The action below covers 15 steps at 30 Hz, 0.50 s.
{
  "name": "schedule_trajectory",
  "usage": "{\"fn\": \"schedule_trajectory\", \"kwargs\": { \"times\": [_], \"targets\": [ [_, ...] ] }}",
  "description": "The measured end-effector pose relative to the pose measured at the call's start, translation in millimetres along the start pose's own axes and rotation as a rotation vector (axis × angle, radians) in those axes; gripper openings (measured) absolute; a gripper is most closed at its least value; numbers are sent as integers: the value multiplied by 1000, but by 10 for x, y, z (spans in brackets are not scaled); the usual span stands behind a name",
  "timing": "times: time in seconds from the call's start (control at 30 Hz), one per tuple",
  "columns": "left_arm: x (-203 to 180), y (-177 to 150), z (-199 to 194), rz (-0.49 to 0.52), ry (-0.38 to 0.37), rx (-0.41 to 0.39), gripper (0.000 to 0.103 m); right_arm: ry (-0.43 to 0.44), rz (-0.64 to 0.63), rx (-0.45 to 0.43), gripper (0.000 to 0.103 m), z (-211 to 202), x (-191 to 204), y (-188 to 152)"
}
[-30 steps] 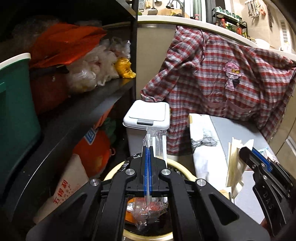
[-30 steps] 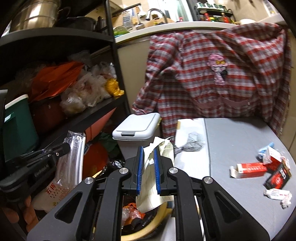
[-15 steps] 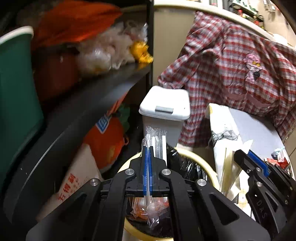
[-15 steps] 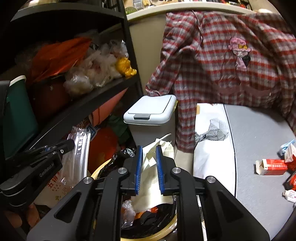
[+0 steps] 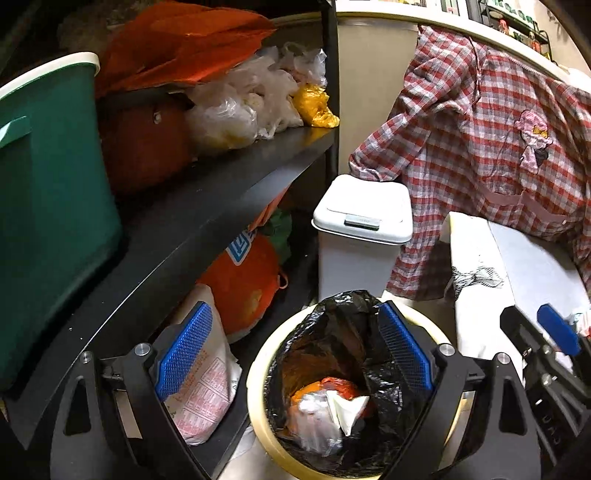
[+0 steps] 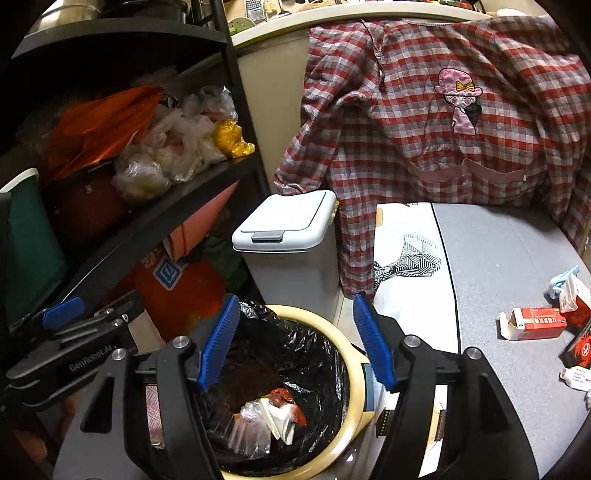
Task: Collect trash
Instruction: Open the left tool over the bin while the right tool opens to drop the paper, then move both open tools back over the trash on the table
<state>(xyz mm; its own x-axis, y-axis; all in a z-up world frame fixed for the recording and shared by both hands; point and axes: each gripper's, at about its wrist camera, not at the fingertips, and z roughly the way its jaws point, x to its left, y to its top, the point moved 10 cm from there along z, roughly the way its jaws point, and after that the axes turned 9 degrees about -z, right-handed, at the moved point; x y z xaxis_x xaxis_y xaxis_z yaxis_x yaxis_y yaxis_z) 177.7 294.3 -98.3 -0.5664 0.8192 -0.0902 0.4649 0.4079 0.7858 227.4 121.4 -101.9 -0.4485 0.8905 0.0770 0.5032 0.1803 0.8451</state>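
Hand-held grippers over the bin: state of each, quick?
Left hand-held gripper: jaws opening, nothing between them.
Right hand-held gripper: jaws opening, nothing between them.

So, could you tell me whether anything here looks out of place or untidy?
Yes: several cartons and wrappers lie scattered on the grey table, among them an opened red box on its side. The bin beside the table is upright, its liner in place, with nothing spilled round it.

The light is warm and a bit dim. The far counter (image 6: 332, 14) is brightest. The shelf (image 5: 207, 192) on the left is dark with deep shadows. Both pictures bend round at the edges, with black corners. Near things look sharp.
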Motion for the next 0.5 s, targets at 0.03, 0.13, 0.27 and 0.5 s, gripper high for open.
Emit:
{"fn": "schedule_trajectory", "kwargs": {
  "times": [0.03, 0.13, 0.27, 0.5],
  "targets": [
    [-17, 8, -24, 0, -6, -4, 89, -1, 4, 5, 65, -10, -14, -9],
    [-85, 9, -78, 18, -15, -18, 89, -4, 17, 11, 66, -83, -57, -23],
    [-181, 12, -177, 32, -38, -42, 89, -6, 10, 1, 71, -263, -109, -25],
    [-465, 23, -337, 33, -94, -79, 89, -87, -33, -42, 74, -738, -516, -105]
  ]
}}
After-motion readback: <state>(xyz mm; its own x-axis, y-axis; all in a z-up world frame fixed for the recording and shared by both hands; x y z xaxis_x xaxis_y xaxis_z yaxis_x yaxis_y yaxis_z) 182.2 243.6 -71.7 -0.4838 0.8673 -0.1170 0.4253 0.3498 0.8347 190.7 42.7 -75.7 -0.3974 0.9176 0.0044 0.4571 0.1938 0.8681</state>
